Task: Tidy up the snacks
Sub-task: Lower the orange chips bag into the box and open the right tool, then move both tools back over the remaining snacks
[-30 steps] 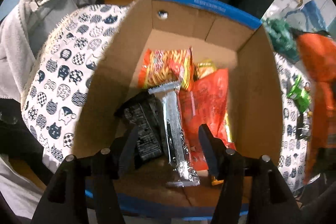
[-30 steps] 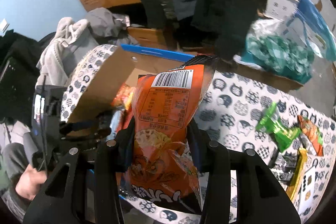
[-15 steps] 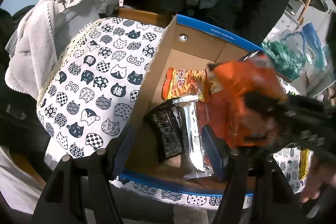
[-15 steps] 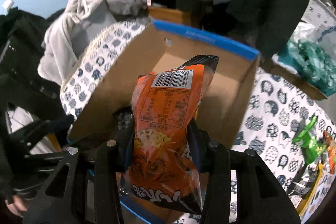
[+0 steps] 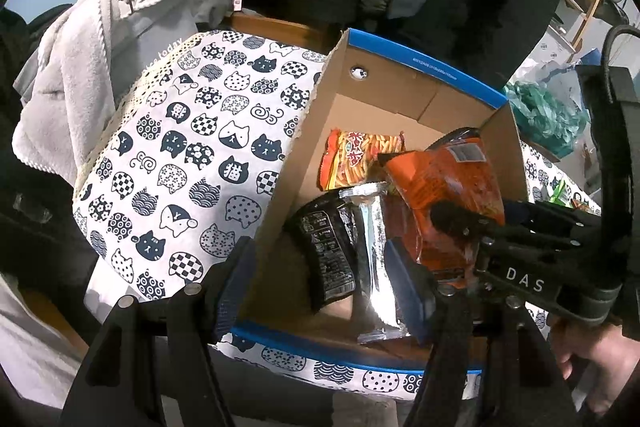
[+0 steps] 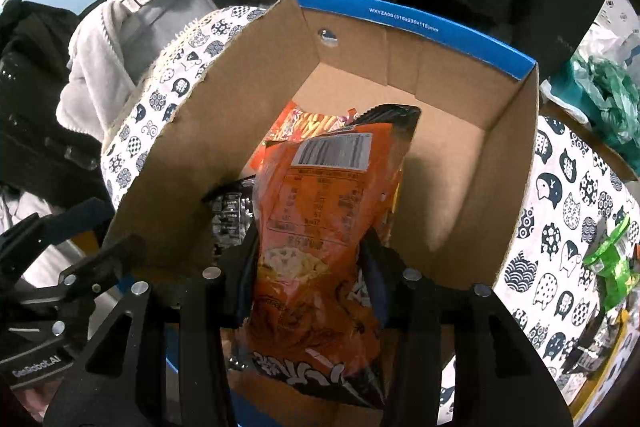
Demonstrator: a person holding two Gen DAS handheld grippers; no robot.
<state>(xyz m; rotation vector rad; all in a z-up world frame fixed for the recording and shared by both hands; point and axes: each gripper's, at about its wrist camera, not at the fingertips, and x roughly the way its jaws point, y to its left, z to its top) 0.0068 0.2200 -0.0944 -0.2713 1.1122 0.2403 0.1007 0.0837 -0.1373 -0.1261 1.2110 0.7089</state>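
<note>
Snacks inside the open brown cardboard box with blue rim (image 5: 420,65) numbered four that could be counted: an orange-red packet of stick crisps (image 5: 356,157) at the far end, a black wrapper (image 5: 328,251), a long silver foil packet (image 5: 374,255) beside it, and the large orange crisp bag with a barcode label (image 6: 320,227) coming in over them. Something red lay under the bag, too hidden to name. The box sat on a white tablecloth printed with cat faces (image 5: 188,155); on the cloth to its right lay one green wrapper (image 6: 608,259), well apart.

The orange bag's long axis ran along the right gripper (image 6: 310,267), its barcode end pointing away into the box and tilted down. That gripper's jaws had just been easing apart, with the bag between them; whether the pads pressed on it I could not tell. The left gripper (image 5: 320,287) hung half-spread and empty, straddling the box's near left corner.
</note>
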